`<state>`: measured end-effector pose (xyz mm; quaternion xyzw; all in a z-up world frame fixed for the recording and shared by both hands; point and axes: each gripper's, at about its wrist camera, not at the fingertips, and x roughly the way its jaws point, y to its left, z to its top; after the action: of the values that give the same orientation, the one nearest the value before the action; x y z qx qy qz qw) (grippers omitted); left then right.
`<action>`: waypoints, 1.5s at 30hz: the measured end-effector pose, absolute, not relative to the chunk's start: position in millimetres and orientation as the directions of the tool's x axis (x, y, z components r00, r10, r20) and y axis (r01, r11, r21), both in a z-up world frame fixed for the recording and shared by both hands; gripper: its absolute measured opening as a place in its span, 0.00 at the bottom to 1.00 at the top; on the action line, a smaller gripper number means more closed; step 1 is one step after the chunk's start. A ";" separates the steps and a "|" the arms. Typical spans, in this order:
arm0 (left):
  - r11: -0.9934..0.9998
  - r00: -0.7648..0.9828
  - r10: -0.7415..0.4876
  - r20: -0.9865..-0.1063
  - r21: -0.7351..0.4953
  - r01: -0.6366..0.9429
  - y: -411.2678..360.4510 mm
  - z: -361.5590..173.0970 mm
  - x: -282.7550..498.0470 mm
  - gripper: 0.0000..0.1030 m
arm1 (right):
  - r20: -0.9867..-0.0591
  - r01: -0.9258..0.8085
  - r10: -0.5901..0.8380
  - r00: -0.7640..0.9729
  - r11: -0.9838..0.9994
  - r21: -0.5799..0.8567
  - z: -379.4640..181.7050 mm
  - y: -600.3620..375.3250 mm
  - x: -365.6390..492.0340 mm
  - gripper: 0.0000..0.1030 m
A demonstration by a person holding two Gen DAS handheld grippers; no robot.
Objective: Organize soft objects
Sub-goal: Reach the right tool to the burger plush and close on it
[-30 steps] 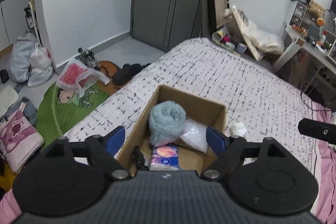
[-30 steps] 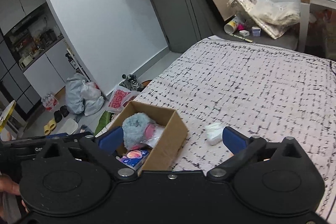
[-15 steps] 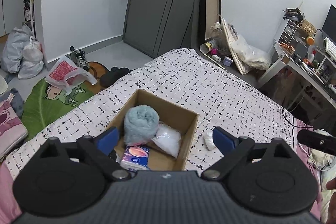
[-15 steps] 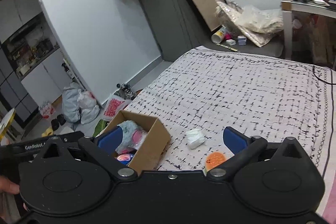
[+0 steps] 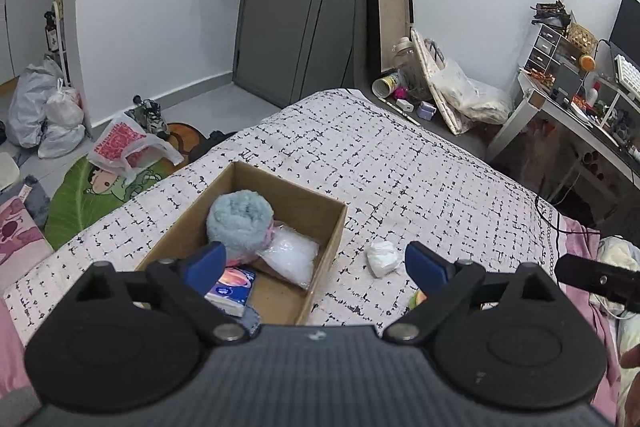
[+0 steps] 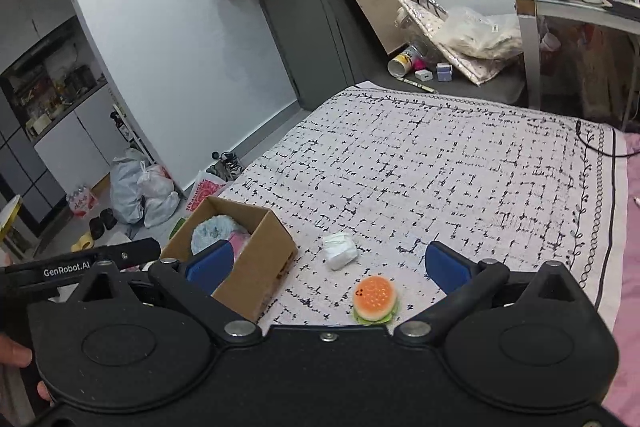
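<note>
On the left of the bed stood the open cardboard box, already holding a fluffy blue roll, a clear plastic packet and a tissue pack. The roll looked light and springy and would likely give under any squeeze; the packet's film looked slippery.

Just right of the box lay a white crumpled bundle, apart from the cardboard. It seemed weightless and loose, so a pinch across its middle would probably hold best, as an edge might simply unfold.

Nearer and further right sat a burger-shaped squishy toy, upright on its green base. It appeared soft and rounded; closing on the bun's sides, not its top, would likely keep it from popping out.

The left claw hung wide and empty over the box's near end, and the right claw was equally wide and empty above the toy.

The left claw's finger hid part of the box contents, the toy was almost wholly covered in the left view, and what the bundle was made of could not be told.
</note>
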<state>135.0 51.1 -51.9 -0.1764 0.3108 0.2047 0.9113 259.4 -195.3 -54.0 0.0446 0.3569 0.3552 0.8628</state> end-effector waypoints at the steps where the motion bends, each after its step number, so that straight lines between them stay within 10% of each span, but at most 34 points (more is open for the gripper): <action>1: 0.852 0.724 0.268 -0.636 -0.193 -0.486 48.2 -52.6 135.0 0.93 | -0.581 -0.584 0.647 0.493 0.742 0.330 -53.9 -197.2 259.6 1.00; 45: 0.819 0.583 0.318 -0.748 -0.093 -0.566 -35.7 -122.9 186.6 0.92 | -0.665 -0.569 0.610 0.432 0.756 0.324 -114.8 -230.4 287.8 1.00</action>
<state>186.6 -35.7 -122.9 -0.1631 0.3806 0.2528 0.8745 287.8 -230.4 -114.8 0.0255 0.4036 0.3484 0.8456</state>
